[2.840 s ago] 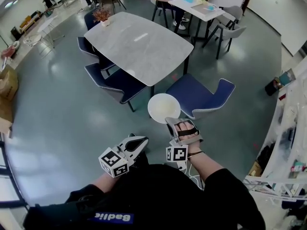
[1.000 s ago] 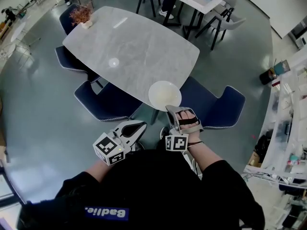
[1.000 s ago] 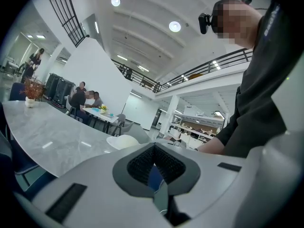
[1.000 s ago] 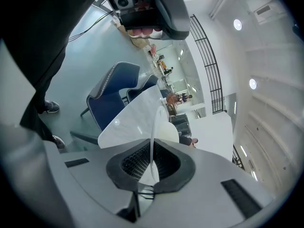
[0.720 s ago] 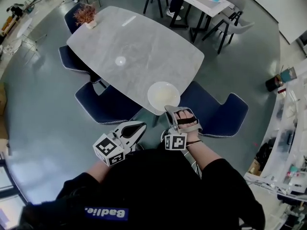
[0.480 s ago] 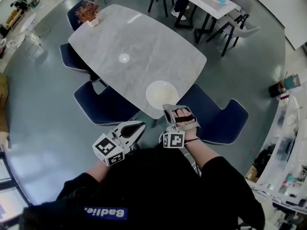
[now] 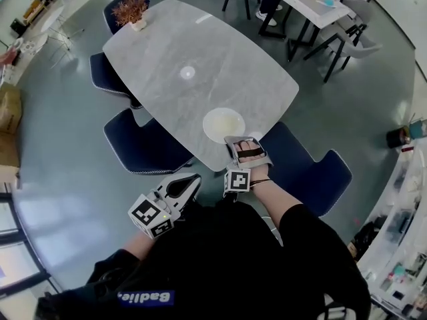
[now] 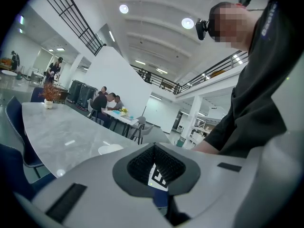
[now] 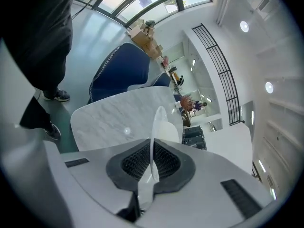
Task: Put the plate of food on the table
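We see the plate (image 7: 223,124) now over the table (image 7: 167,52), just inside its near edge. In the earliest frame it hung short of the table, over the floor and a blue chair, and a second ago it only overlapped the table's edge. We cannot tell whether the plate rests on the tabletop or is held just above it. The plate is white with a pale yellowish centre, and we cannot make out what lies on it. The right gripper (image 7: 241,144) is clamped on the plate's near rim. In the right gripper view the rim stands edge-on between the two dark pads, which press on it from both sides, as tightly as they did a second ago. That gripper has crossed from beside the chair (image 7: 313,175) to the table's near edge. The left gripper (image 7: 185,182) stays short of the table, off its near edge and close to our body. Its jaws are drawn together with nothing between them, much as before. At the table's far end the potted plant (image 7: 131,9) stands where it stood earlier.
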### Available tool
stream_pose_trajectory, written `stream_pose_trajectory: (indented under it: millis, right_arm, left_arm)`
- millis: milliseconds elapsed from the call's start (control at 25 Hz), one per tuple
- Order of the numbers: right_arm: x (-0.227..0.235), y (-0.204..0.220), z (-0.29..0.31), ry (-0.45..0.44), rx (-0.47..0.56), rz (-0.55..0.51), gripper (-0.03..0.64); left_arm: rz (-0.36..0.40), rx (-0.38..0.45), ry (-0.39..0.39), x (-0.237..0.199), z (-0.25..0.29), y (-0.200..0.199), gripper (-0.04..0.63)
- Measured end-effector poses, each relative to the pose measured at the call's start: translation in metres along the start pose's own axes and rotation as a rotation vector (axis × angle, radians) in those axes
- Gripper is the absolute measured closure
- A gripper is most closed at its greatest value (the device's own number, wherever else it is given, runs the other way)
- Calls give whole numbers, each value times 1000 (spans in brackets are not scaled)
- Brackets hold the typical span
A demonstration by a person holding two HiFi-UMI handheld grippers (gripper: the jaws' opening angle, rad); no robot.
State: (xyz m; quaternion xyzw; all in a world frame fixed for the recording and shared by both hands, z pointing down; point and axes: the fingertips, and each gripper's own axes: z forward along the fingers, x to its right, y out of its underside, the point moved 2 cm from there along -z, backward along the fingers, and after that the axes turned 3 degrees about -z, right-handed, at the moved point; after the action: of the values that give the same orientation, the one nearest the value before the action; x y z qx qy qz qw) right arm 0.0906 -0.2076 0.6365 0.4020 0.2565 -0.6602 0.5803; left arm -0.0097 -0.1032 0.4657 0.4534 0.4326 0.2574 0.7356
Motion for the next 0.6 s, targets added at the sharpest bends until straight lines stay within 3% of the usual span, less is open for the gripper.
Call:
stream_pose_trajectory:
  millis: [600]
  right_arm:
    - [-17,10,86,-146,-75,1,600]
  left_arm:
    - [-40,-33,-72,-51,-27,-3,589]
